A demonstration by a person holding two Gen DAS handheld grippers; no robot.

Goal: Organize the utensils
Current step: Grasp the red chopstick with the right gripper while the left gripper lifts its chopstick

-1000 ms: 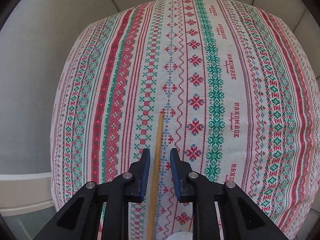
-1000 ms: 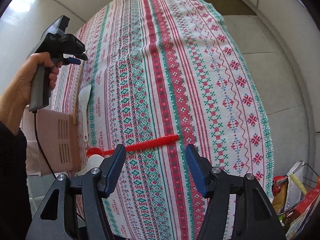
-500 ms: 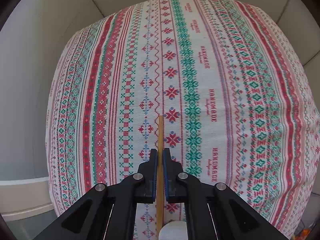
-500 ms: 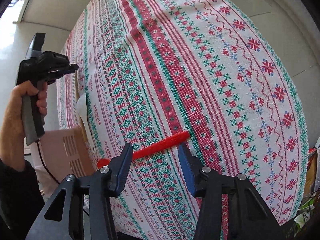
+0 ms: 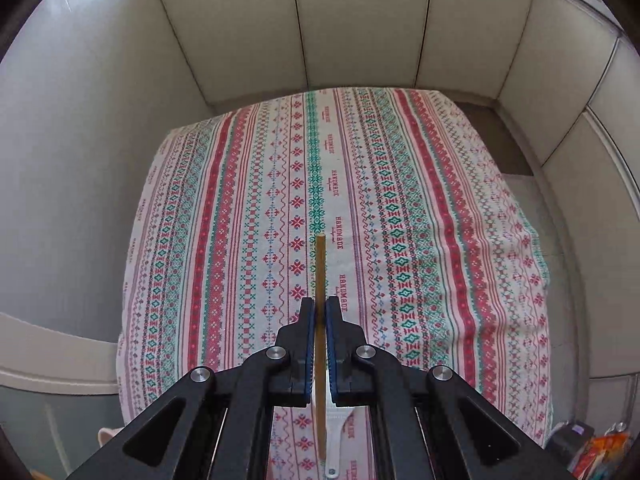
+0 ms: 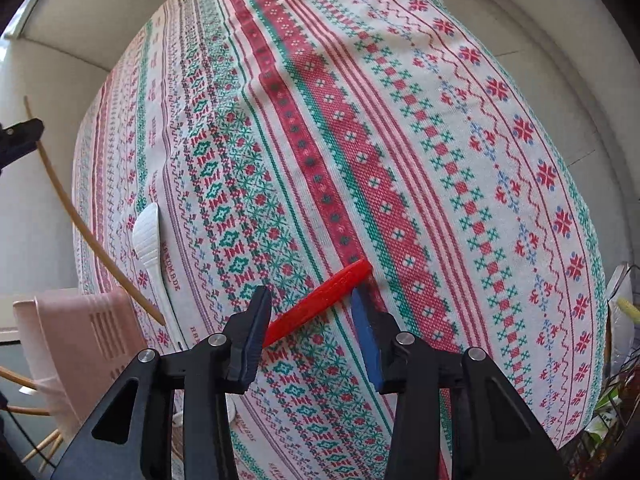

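My left gripper (image 5: 319,305) is shut on a thin wooden chopstick (image 5: 320,264) and holds it in the air above the patterned tablecloth (image 5: 400,240). In the right wrist view that left gripper (image 6: 22,138) shows at the left edge, with the chopstick (image 6: 80,232) slanting down from it. A white spoon (image 6: 149,236) lies on the cloth near the left edge, and the white spoon (image 5: 335,440) shows below the left jaws. A red utensil (image 6: 320,304) lies slantwise on the cloth. My right gripper (image 6: 310,295) hangs low over it, open, the jaws straddling it.
A pink slotted container (image 6: 80,344) stands off the table's near left corner, with more wooden chopsticks (image 6: 24,380) beside it. A wire basket of packets (image 6: 620,320) sits at the right. Pale wall panels (image 5: 360,20) close in the table's far side.
The left jaws closed on the chopstick and lifted it well off the cloth. The right jaws narrowed and sank closer to the red utensil.
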